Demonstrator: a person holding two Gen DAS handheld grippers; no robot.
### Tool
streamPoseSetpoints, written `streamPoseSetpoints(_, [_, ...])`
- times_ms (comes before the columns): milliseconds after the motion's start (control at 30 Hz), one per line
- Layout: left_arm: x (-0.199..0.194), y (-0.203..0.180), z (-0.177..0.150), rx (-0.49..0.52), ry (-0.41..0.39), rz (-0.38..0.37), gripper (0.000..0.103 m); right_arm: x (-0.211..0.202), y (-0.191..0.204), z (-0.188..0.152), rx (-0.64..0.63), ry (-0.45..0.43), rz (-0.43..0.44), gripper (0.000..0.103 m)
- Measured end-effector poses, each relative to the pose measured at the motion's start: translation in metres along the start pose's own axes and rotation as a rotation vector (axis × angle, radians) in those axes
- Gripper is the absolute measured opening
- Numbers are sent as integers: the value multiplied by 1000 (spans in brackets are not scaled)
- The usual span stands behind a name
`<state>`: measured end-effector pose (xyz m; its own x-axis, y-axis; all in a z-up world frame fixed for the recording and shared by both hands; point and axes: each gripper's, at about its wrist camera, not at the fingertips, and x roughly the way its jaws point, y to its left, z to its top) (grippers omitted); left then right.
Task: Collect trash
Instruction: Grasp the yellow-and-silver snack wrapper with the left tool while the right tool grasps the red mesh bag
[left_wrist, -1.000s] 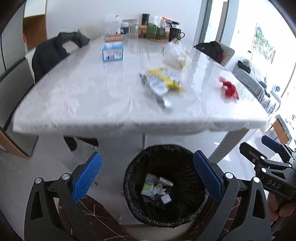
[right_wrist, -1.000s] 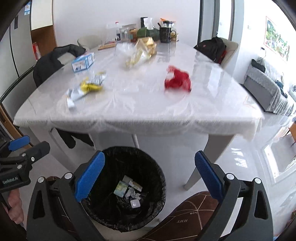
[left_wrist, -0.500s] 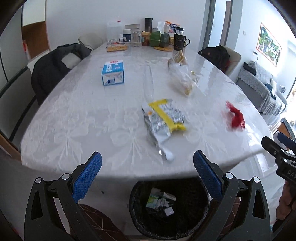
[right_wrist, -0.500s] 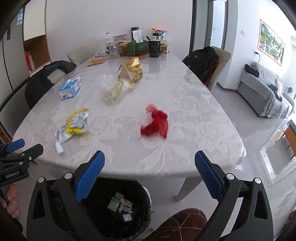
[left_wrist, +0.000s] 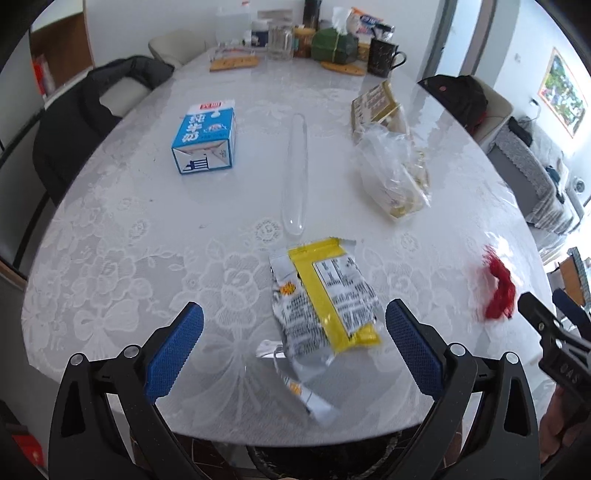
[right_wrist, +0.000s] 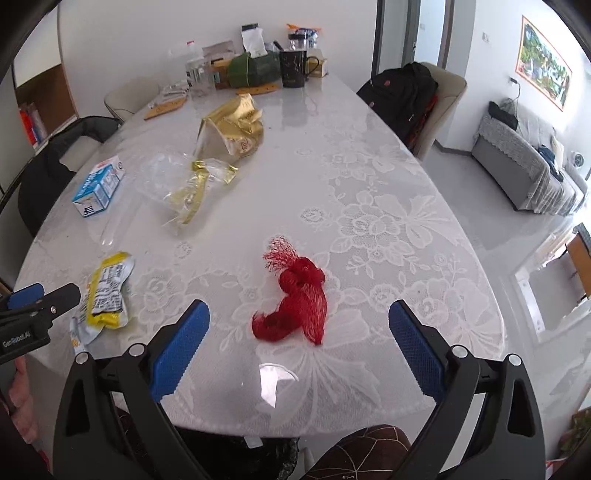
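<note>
A torn yellow and silver snack wrapper (left_wrist: 325, 306) lies near the table's front edge, between the spread fingers of my open left gripper (left_wrist: 293, 347). The same snack wrapper (right_wrist: 105, 295) shows at the left of the right wrist view. A red mesh net (right_wrist: 295, 306) lies crumpled just ahead of my open right gripper (right_wrist: 297, 347); in the left wrist view the red mesh net (left_wrist: 496, 291) is at the right. Farther back lie a blue and white milk carton (left_wrist: 205, 138), a clear plastic bag with gold wrapping (left_wrist: 395, 173) and a clear plastic sleeve (left_wrist: 294, 170). The black bin's rim (left_wrist: 317, 458) peeks out below the table edge.
The lace-covered table (right_wrist: 369, 221) carries a mug (right_wrist: 293, 68), jars and a green tissue box (right_wrist: 255, 68) at its far end. Chairs with dark jackets (left_wrist: 85, 122) stand on the left, a chair with a black backpack (right_wrist: 402, 96) on the right, a sofa (right_wrist: 532, 170) beyond.
Both grippers have risen from over the bin to above the table edge and moved in toward the trash. The bin has dropped nearly out of sight. Both stayed open.
</note>
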<state>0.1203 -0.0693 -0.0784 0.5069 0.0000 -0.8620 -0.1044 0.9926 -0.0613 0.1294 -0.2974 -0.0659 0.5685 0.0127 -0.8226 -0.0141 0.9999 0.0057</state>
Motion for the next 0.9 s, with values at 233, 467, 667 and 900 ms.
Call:
streamPoseSetpoints(233, [24, -8, 12, -40, 65, 12, 97, 23, -5, 12, 60, 79, 9, 87])
streamPoseSetpoints(467, [41, -14, 13, -38, 102, 41, 97, 40, -2, 11, 51, 134, -13, 72])
streamPoseSetpoints(667, [50, -18, 10, -15, 136, 39, 86, 49, -2, 9, 51, 163, -11, 54])
streamPoseSetpoints(900, [48, -23, 8, 32, 140, 83, 43, 57, 0, 4, 21, 174, -34, 24])
